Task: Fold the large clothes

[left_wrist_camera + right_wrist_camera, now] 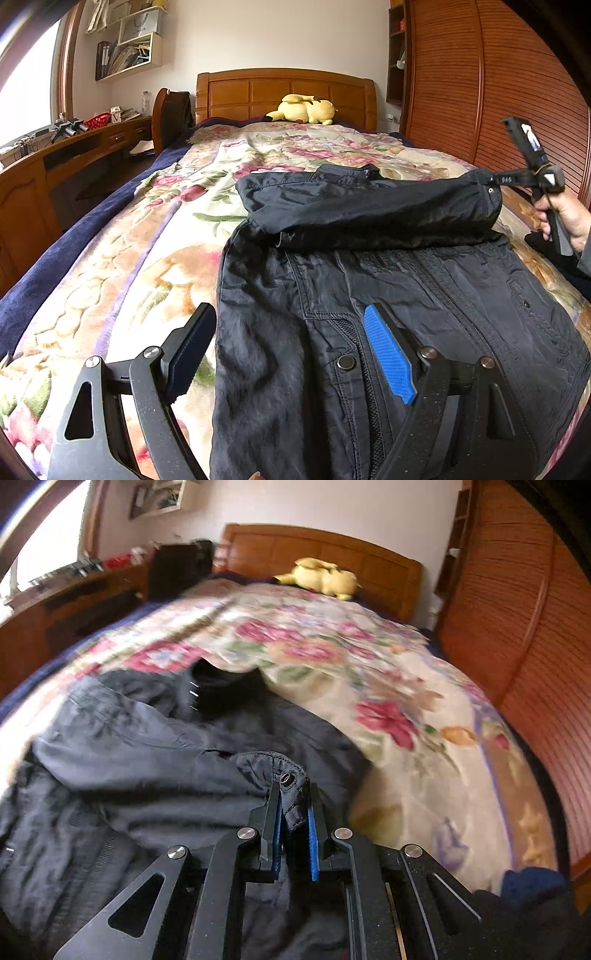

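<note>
A black jacket [406, 295] [129, 738] lies front-up on the floral blanket [129, 258], its zipper running down the middle. One sleeve [369, 210] is stretched across the chest. My right gripper [495, 180] [293, 790], held by a hand [565, 218], is shut on the sleeve's cuff [291, 781], beside its snap button, and holds it lifted off the bed at the jacket's right edge. My left gripper [290, 314] hovers open over the jacket's lower left part. Nothing sits between its fingers; the blue pad [388, 354] is over a chest pocket.
A wooden headboard [284, 92] with a yellow plush toy [303, 109] is at the bed's far end. A slatted wooden wardrobe [480, 92] runs along the right side. A desk [74, 147] and chair [173, 110] stand on the left.
</note>
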Available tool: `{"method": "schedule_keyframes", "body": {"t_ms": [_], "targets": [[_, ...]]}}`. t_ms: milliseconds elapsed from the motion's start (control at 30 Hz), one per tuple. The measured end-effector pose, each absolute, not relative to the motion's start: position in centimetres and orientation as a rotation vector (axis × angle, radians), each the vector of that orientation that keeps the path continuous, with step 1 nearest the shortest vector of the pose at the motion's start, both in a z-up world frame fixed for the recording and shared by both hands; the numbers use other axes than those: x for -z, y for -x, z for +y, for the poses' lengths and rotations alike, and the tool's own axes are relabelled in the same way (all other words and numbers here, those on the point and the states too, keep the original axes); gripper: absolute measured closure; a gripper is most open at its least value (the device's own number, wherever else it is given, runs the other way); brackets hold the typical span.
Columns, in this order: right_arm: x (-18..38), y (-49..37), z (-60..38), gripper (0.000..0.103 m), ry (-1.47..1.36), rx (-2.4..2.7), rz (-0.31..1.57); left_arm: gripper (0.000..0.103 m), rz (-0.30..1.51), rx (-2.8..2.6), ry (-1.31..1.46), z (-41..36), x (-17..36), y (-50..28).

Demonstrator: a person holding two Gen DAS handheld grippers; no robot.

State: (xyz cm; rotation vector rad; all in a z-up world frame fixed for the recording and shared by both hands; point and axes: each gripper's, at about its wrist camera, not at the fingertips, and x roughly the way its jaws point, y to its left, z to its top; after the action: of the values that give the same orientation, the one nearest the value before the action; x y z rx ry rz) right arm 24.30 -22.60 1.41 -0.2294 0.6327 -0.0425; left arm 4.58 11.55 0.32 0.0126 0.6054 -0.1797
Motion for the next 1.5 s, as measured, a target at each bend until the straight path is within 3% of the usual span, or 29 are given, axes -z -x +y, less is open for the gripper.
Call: {"method": "schedule_keyframes", "body": {"t_ms": [100, 167, 233, 300, 367, 700, 1067, 1167, 1500], "targets": [[-0.6, -24.8, -22.2, 0.092, 0.262, 0.125, 0.616, 0.020, 0.606, 0.181, -0.015, 11.5, -0.3, -4.6], [-0.4, -25.2, -21.5, 0.085, 0.228, 0.126, 0.622, 0.020, 0.606, 0.183, -0.014, 11.6, -0.3, -4.5], [-0.9, -25.7, -19.3, 0.059, 0.206, 0.118, 0.619, 0.020, 0.607, 0.185, -0.009, 11.6, -0.3, -4.5], [-0.9, -25.1, -19.3, 0.038, 0.174, 0.080, 0.614, 0.020, 0.609, 0.187, -0.005, 11.6, -0.3, -4.6], [-0.7, -24.5, -20.0, 0.034, 0.159, 0.051, 0.602, 0.020, 0.613, 0.186, -0.006, 11.6, -0.3, -4.7], [2.7, -19.1, -21.4, 0.033, 0.081, -0.086, 0.704, 0.020, 0.588, 0.184, -0.016, 11.4, -0.8, -4.1], [1.6, -3.2, -20.1, 0.033, 0.138, -0.196, 0.593, 0.020, 0.554, 0.164, -0.077, 12.5, -2.0, 2.0], [2.0, -0.6, -20.6, 0.027, 0.154, -0.184, 0.576, 0.020, 0.556, 0.157, -0.070, 12.5, -2.0, 3.2], [4.2, 5.1, -22.4, 0.027, 0.138, -0.129, 0.580, 0.020, 0.613, 0.116, -0.105, 12.9, 0.0, 6.8]]}}
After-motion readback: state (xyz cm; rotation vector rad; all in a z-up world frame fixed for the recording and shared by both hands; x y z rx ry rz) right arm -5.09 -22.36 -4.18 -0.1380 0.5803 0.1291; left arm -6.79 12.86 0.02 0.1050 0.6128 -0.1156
